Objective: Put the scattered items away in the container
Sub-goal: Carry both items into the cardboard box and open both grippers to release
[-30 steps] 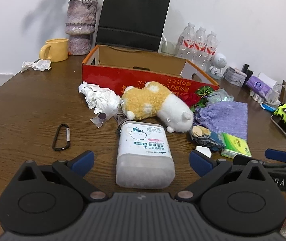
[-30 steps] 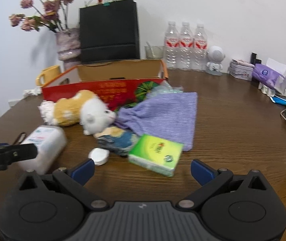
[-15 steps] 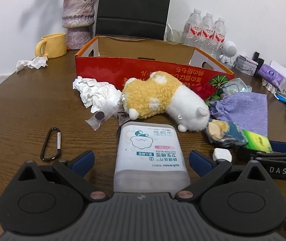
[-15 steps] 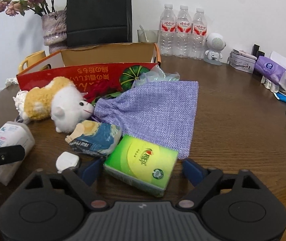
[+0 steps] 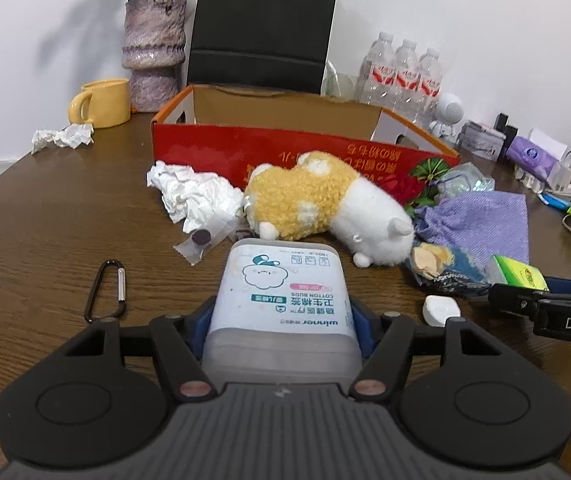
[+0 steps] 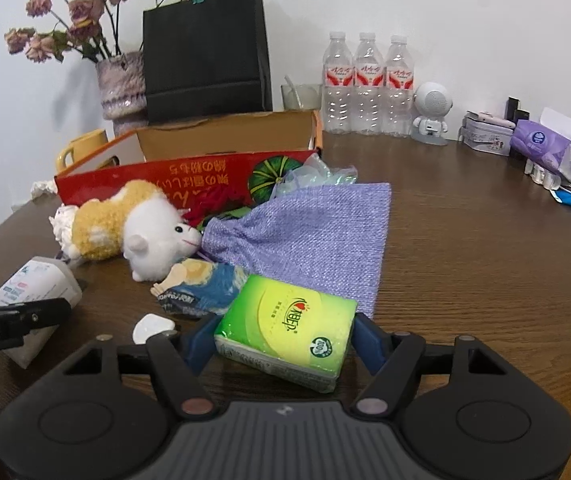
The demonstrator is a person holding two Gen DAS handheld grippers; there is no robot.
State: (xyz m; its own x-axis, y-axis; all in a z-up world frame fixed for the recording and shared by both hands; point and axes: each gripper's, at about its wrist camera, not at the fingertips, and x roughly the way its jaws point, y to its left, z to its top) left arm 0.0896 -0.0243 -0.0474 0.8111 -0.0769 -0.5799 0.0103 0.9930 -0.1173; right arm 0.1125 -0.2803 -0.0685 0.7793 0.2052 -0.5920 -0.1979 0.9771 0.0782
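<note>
Left tongs closing on cotton-bud box, right tongs apparently gripping green tissue pack

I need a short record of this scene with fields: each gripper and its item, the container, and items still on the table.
left gripper: jaws closing on the cotton bud box
right gripper: jaws closing on the green tissue pack
container: red cardboard box, open top, behind the clutter
still on table: plush toy, purple pouch, crumpled paper, carabiner
</note>
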